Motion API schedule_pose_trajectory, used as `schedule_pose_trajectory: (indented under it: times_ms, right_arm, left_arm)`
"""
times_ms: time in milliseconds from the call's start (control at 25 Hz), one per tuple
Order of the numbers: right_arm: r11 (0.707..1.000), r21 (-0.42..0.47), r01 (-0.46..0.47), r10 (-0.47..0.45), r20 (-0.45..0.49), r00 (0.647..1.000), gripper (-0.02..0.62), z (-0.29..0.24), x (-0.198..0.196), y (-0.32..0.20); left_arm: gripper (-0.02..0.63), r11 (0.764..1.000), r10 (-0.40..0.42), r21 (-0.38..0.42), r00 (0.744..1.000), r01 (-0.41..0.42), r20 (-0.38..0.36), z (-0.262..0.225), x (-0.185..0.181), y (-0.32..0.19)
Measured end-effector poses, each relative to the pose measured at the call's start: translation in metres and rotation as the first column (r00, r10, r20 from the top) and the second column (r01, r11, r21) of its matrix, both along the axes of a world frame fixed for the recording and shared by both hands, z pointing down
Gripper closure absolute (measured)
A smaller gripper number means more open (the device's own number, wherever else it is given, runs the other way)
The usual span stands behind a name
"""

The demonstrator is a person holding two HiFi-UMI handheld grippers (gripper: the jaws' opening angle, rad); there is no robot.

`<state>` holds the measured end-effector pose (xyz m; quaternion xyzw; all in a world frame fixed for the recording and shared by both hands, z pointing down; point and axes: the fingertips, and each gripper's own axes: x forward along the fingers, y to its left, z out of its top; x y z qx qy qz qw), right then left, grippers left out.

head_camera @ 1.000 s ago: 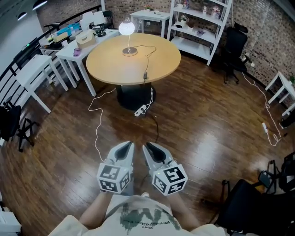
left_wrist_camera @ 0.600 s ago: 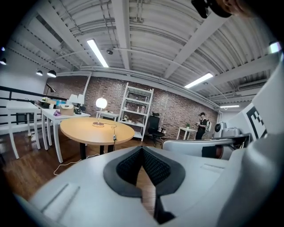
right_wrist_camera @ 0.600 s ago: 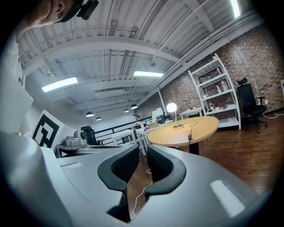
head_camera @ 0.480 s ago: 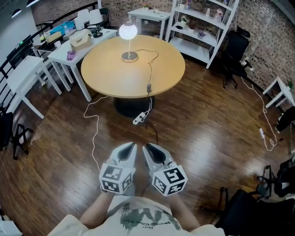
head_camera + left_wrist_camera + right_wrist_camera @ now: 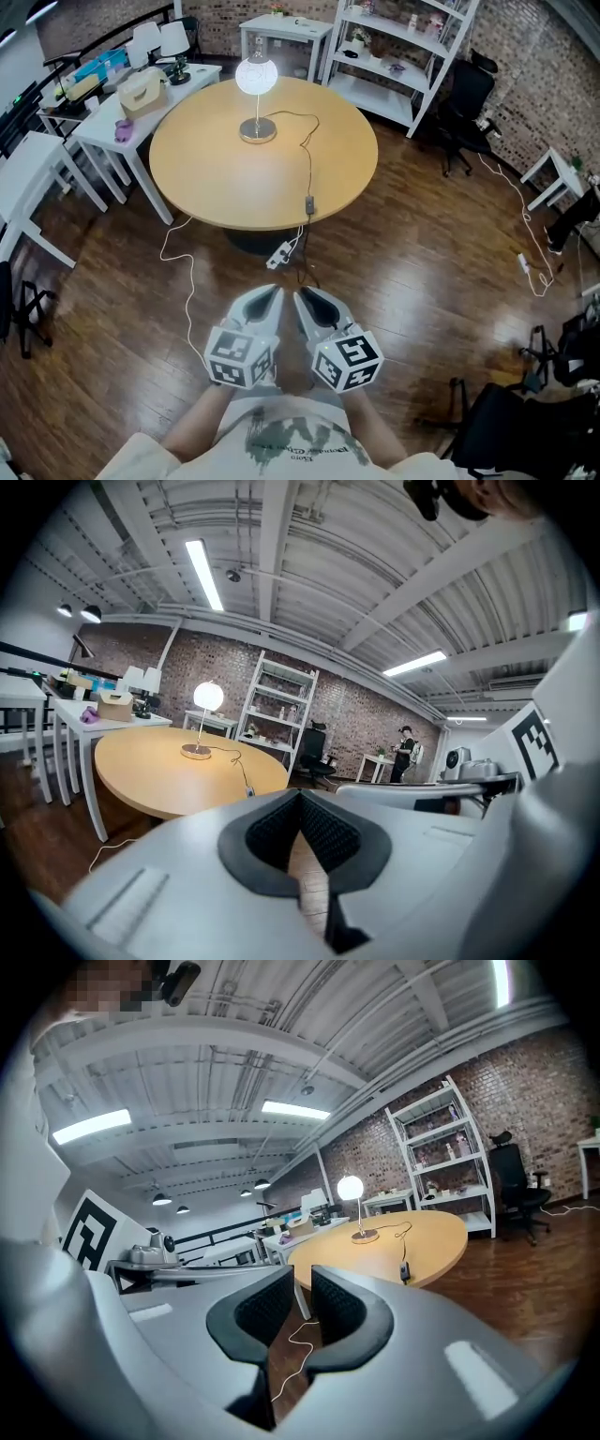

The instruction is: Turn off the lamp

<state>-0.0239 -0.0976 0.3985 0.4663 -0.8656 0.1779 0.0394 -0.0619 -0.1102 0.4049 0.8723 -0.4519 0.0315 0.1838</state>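
Lamp (image 5: 255, 77): glowed on the far side of the round table (image 5: 216, 178); nothing was done yet.
Left gripper (image 5: 270, 296): tips met, empty, well short of the table.
Right gripper (image 5: 304, 298): stood narrowly apart, empty.
Remaining: the reach and the switch-off.

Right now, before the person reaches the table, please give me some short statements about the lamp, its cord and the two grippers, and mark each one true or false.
1. The lamp is lit. True.
2. The lamp stands on a white square table. False: it stands on the round wooden table.
3. The right gripper holds the cord switch. False: its jaws are a little apart and empty, and the switch lies on the round table near its front edge.
4. The left gripper and the right gripper are both over the floor, short of the round table. True.
5. A white shelf unit stands beyond the round table. True.
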Motion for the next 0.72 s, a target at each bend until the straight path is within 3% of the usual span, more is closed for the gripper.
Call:
schedule_pose_trajectory:
  times_ms: [320, 720]
  right_arm:
    - [0.992, -0.007, -0.124, 0.122, -0.092, 0.988, 0.557, 0.022, 0.013, -0.059]
    - [0.984, -0.001, -0.18, 0.178, -0.158, 0.971, 0.595, 0.056, 0.038, -0.166]
  left_arm:
    - [0.615, 0.999, 0.027, -0.027, 1.0, -0.027, 0.002, 0.019, -0.007, -0.048]
    - [0.616, 0.997, -0.005, -0.076, 1.0, 0.007, 0.024, 0.051, -0.006, -0.127]
